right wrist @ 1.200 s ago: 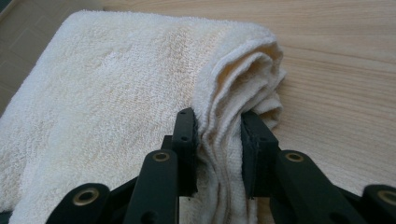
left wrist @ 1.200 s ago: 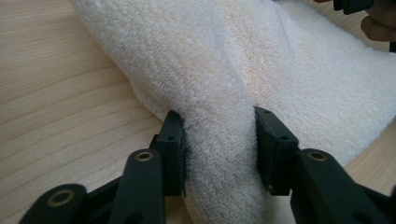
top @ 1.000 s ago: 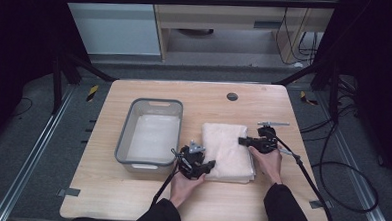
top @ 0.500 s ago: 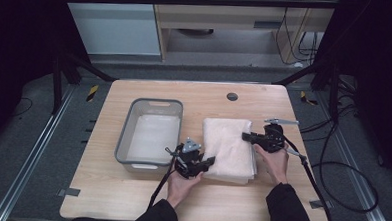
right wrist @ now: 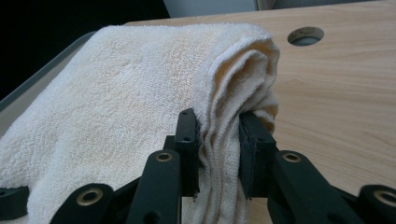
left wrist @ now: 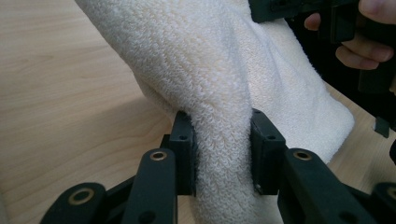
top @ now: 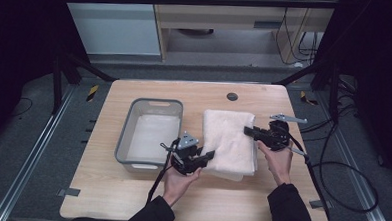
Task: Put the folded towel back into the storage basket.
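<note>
Now both grippers, left gripper (left wrist: 222, 154) and right gripper (right wrist: 218, 154), pinch the towel (top: 230, 142)

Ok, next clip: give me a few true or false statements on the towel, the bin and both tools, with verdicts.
1. The left tool is clamped on the towel. True.
2. The right tool is open and clear of the towel. False: its jaws pinch the towel's folded edge.
3. The towel lies inside the grey bin. False: it lies on the table, beside the bin on its right in the high view.
4. The two tools grip the towel at different edges. True: in the high view the left one holds the near left corner, the right one the right side.
5. The bin stands upside down. False: it stands with its open side up.
</note>
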`<state>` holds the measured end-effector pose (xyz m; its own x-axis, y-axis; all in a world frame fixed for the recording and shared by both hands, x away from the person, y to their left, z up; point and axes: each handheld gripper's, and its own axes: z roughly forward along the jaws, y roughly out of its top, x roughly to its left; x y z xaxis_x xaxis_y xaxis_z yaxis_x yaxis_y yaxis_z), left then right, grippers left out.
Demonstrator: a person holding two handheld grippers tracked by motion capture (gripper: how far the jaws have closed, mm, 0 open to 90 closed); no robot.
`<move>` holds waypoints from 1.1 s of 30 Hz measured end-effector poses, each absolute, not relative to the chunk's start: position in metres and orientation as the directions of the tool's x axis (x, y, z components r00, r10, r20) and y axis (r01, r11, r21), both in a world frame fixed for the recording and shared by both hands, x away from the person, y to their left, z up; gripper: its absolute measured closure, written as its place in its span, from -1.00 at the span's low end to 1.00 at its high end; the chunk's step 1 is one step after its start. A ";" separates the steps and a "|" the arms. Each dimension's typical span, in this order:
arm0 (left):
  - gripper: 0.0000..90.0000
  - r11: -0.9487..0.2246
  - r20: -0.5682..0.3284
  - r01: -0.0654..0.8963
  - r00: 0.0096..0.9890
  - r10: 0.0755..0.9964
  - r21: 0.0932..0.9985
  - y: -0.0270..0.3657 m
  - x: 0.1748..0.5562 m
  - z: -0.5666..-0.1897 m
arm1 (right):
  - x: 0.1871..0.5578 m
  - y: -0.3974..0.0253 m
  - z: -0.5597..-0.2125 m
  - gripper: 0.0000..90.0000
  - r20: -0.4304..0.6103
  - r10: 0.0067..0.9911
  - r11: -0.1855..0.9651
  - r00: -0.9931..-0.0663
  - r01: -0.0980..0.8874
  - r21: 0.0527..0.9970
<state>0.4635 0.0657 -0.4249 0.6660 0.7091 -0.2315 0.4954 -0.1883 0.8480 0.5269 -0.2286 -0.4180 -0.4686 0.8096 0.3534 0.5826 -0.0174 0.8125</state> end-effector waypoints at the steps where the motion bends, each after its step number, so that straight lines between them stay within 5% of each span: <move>1: 0.48 -0.187 -0.228 0.490 0.667 0.709 0.851 0.067 0.463 -0.423 | 0.526 -0.228 -0.416 0.60 0.352 0.810 -0.021 -0.469 0.576 0.817; 33: 0.49 -0.166 -0.169 0.404 0.672 0.721 0.900 0.097 0.456 -0.371 | 0.517 -0.201 -0.372 0.60 0.329 0.801 -0.072 -0.500 0.466 0.882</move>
<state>0.4564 0.0970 -0.3709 0.6724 0.7206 -0.1694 0.4041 -0.1655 0.8996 0.5173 -0.2008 -0.3717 -0.4996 0.8012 0.3293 0.4664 -0.0716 0.8817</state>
